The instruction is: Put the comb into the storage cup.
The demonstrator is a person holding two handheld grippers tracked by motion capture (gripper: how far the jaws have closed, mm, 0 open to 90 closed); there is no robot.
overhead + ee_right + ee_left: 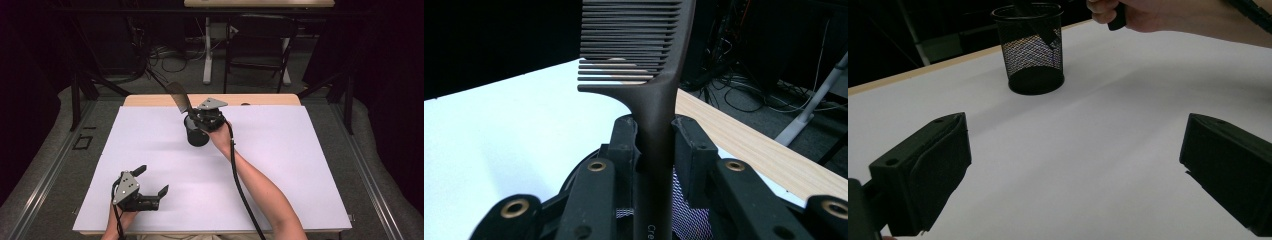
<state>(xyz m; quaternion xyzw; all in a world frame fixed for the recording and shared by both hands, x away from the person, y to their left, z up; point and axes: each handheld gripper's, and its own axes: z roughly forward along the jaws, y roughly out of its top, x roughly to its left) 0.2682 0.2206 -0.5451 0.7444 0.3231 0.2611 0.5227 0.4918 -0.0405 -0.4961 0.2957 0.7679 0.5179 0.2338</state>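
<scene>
A long black comb (644, 75) stands almost straight up, a bit tilted, with its teeth end up high and its thin handle going down into a cup (196, 134). The teeth are thin and close together, and the plastic looks smooth. The cup is round, black and made of wire mesh with tiny holes. It stands on the white surface (280, 165), toward 12 o'clock from the middle. The right gripper (655, 145) is just above the cup, and its jaws pinch the comb's handle from both sides. The left gripper (151, 181) rests low on the surface near 7 o'clock, well apart from the cup. Its 2 jaws are spread wide and hold nothing.
</scene>
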